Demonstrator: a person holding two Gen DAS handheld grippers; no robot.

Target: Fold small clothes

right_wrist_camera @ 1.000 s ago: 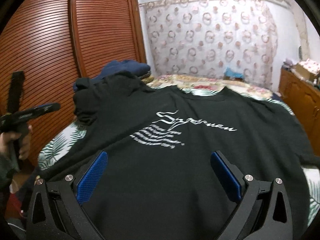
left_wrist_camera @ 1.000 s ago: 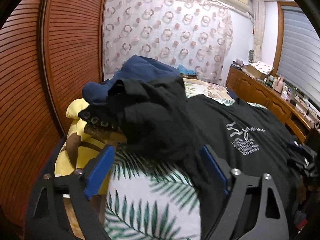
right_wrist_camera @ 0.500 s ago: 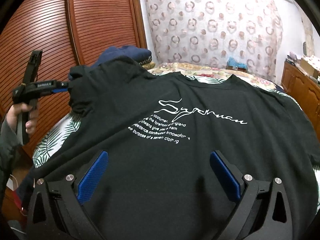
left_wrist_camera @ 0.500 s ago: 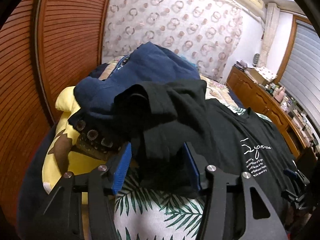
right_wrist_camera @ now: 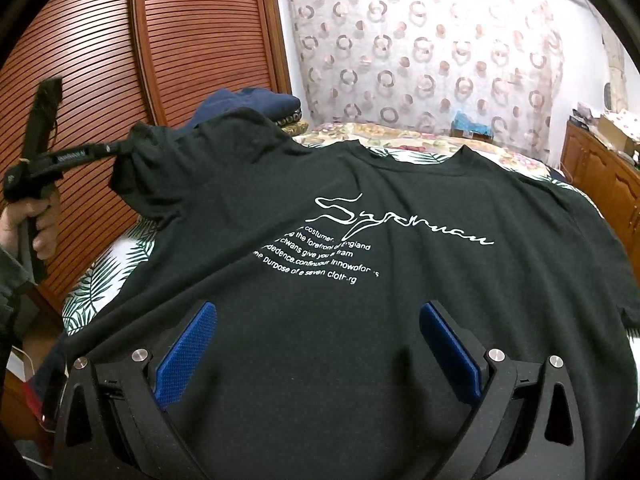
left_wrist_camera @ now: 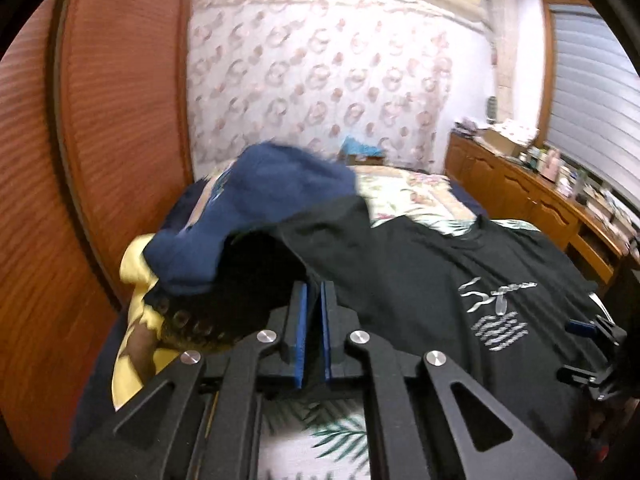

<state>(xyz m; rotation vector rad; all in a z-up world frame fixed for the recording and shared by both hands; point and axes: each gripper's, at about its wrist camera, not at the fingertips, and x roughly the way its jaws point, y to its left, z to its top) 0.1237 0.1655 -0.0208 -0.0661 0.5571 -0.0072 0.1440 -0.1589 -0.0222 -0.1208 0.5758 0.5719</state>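
Note:
A black T-shirt [right_wrist_camera: 360, 320] with white print lies spread face up on the bed; it also shows in the left wrist view [left_wrist_camera: 420, 272]. My left gripper [left_wrist_camera: 314, 292] is shut on the shirt's left sleeve and holds it lifted; it also shows at the left of the right wrist view [right_wrist_camera: 116, 148]. My right gripper [right_wrist_camera: 316, 344] is open and empty over the shirt's lower hem, its blue pads [right_wrist_camera: 186, 354] wide apart.
A pile with a navy garment [left_wrist_camera: 260, 208] and a yellow cushion [left_wrist_camera: 132, 320] sits at the bed's left by the slatted wooden doors [right_wrist_camera: 192, 40]. A wooden dresser [left_wrist_camera: 540, 208] runs along the right. The leaf-print sheet [right_wrist_camera: 100, 280] shows at the bed's edge.
My left gripper closed on the shirt's left sleeve and lifted it. The right gripper stayed open over the hem, moving little.

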